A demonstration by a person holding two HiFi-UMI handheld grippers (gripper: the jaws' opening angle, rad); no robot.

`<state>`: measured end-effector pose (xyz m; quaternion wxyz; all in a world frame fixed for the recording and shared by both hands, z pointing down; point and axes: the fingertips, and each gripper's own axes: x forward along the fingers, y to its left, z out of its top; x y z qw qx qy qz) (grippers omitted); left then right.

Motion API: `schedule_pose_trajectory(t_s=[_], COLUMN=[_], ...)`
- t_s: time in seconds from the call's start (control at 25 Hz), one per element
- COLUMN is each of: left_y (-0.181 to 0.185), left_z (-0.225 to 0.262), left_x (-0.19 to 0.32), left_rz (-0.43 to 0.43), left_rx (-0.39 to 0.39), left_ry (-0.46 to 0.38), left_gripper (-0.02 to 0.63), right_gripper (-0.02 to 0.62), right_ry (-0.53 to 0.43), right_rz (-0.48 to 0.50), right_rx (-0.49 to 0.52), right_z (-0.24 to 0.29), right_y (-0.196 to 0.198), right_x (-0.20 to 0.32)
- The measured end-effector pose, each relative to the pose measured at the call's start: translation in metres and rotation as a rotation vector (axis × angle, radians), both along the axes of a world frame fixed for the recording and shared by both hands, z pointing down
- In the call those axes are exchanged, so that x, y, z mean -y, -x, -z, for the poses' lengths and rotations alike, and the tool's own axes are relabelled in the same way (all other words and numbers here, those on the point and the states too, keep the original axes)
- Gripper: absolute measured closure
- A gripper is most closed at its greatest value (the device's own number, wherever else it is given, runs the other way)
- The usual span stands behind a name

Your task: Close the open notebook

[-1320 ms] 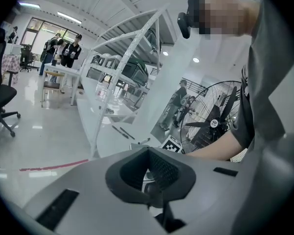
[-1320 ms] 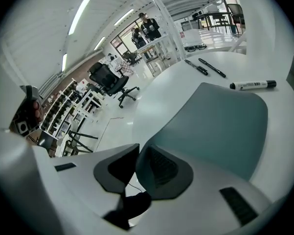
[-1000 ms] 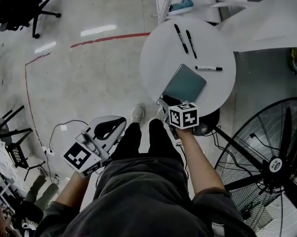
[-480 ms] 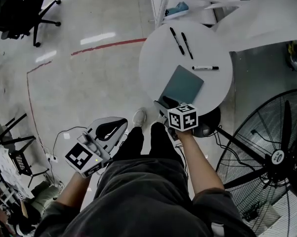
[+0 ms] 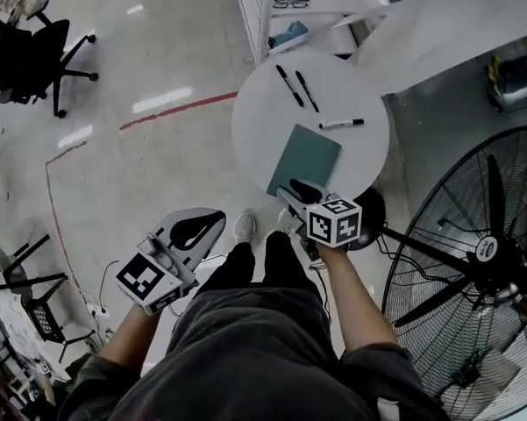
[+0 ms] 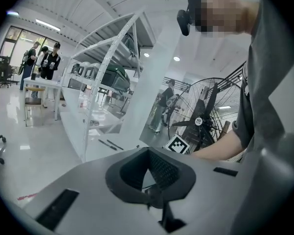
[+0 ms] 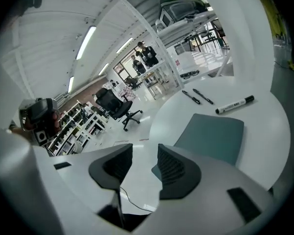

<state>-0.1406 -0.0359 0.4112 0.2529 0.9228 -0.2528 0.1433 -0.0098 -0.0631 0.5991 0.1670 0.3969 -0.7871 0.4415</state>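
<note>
- Notebook lies closed on the round table, near its front edge, with a marker beside it.
- Right claw hovers over its near corner, jaws closing on nothing.
- Left claw is closed and empty, over the floor.

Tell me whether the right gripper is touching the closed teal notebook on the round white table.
Apart. The right gripper view shows the right gripper, jaws closing and empty, held clear above the closed teal notebook on the round white table.
</note>
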Motion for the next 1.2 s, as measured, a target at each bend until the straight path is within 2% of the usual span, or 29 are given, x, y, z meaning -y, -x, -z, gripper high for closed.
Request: schedule_pose_trajectory(t_s=[0.48,0.68,1.2], left_y=[-0.017,-0.024,-0.055], left_z=[0.044,0.054,0.088], left_x=[-0.018,-0.021,-0.042], left_rz=[-0.090,-0.126,-0.207], left_rx=[-0.024,-0.037,-0.091], left_ry=[-0.096,-0.164,-0.231], left_gripper=[0.592,0.592,0.592], right_gripper=[0.488,0.506,0.552], right_ry=[-0.176,-0.237,-0.340], right_rz=[-0.134,-0.174,-0.259], right_rx=[0.051,0.061,0.081], right_z=[0.096,0.124,0.180], right_y=[-0.028,-0.034,-0.055], right_x=[-0.033,-0.047,-0.091])
